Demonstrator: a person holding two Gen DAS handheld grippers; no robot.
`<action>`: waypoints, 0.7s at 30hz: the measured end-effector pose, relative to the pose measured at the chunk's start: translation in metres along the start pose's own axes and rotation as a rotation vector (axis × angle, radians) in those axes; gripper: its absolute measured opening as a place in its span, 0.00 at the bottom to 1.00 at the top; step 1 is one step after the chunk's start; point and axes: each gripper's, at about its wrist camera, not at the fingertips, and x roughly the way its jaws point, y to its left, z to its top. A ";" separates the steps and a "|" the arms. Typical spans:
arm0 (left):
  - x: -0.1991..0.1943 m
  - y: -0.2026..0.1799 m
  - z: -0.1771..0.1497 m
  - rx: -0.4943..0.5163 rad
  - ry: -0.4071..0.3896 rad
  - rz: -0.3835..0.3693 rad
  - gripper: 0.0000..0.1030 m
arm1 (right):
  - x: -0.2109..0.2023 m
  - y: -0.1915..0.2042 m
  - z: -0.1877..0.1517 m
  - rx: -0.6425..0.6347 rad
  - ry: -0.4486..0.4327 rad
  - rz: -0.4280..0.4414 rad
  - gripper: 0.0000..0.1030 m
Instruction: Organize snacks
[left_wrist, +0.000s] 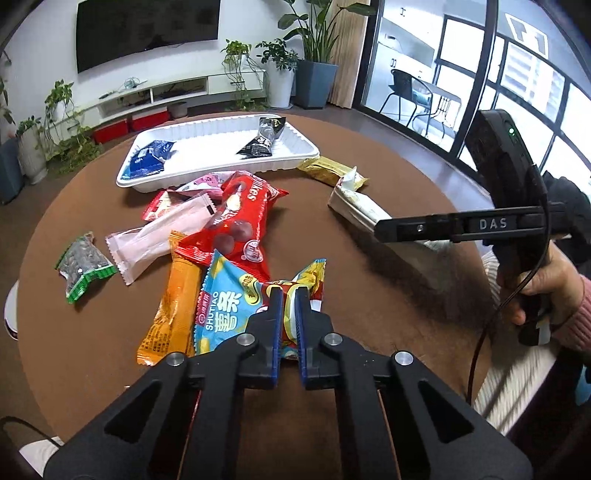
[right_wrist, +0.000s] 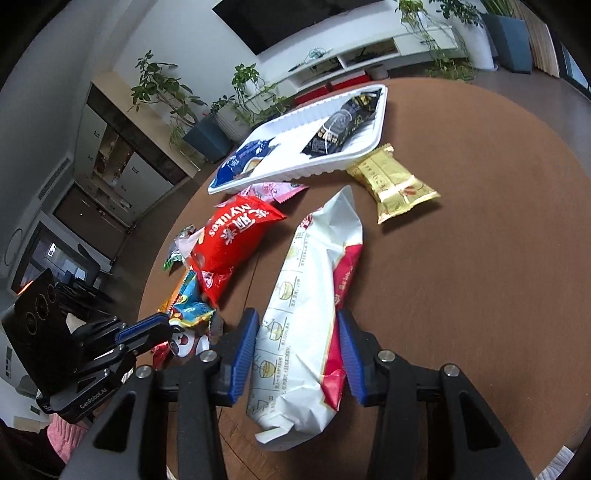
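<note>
My left gripper is shut on the near end of a blue and yellow chip packet, which also shows in the right wrist view. My right gripper is around a long white and red packet, pads touching its sides; that packet also shows in the left wrist view. A white tray at the far side holds a blue packet and a black packet. A red Mylikes bag, an orange packet and a pink packet lie in a pile.
A gold packet lies right of the tray. A green-edged seed packet lies at the left of the round brown table. Beyond it are plants, a TV stand and glass doors.
</note>
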 end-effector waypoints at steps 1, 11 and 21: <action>-0.001 0.002 0.000 -0.012 0.006 0.004 0.05 | -0.001 0.000 0.000 -0.003 0.001 0.000 0.45; -0.026 0.027 -0.008 -0.198 0.085 -0.060 0.07 | -0.001 0.002 -0.002 -0.020 0.000 -0.004 0.45; -0.020 0.040 -0.024 -0.393 0.165 -0.084 0.60 | 0.000 -0.002 -0.005 -0.017 -0.009 0.012 0.45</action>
